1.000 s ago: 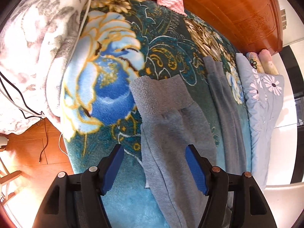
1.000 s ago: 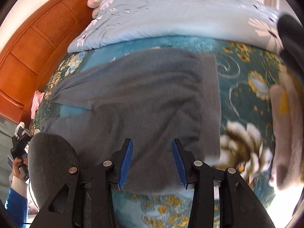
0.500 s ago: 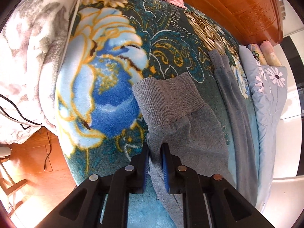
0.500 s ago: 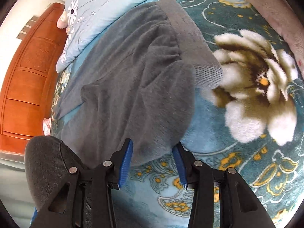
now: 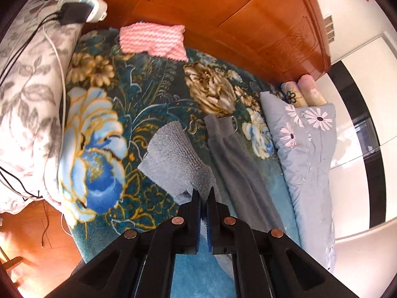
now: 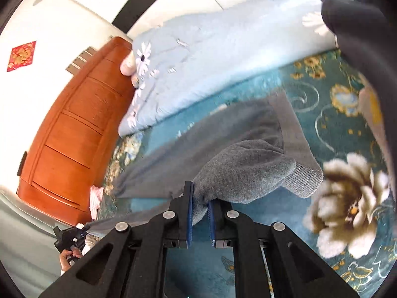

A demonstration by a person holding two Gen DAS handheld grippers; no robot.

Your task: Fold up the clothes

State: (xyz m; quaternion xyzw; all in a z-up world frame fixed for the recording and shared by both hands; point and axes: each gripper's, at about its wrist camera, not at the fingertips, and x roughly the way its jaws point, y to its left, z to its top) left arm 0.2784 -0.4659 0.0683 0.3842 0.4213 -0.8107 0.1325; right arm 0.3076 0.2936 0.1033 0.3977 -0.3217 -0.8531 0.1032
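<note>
A pair of grey fleece trousers with ribbed cuffs (image 5: 238, 164) lies on the teal floral plush blanket (image 5: 99, 134), below the orange wooden headboard (image 5: 235, 19) and just beside the pale blue daisy-print quilt (image 5: 307, 149). The left gripper (image 5: 204, 198) has its blue-padded fingers pinched nearly together on one leg near the cuff, lifting it off the blanket. The right gripper (image 6: 200, 207) is likewise clamped on a bunched fold of the trousers (image 6: 243, 171) near the ribbed waistband, raised above the blanket.

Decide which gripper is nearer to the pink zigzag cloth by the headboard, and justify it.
Left. The left gripper, clamped on the grey trousers, faces the pink cloth across the blanket. The right gripper holds the waistband end, with the cloth far beyond.
</note>
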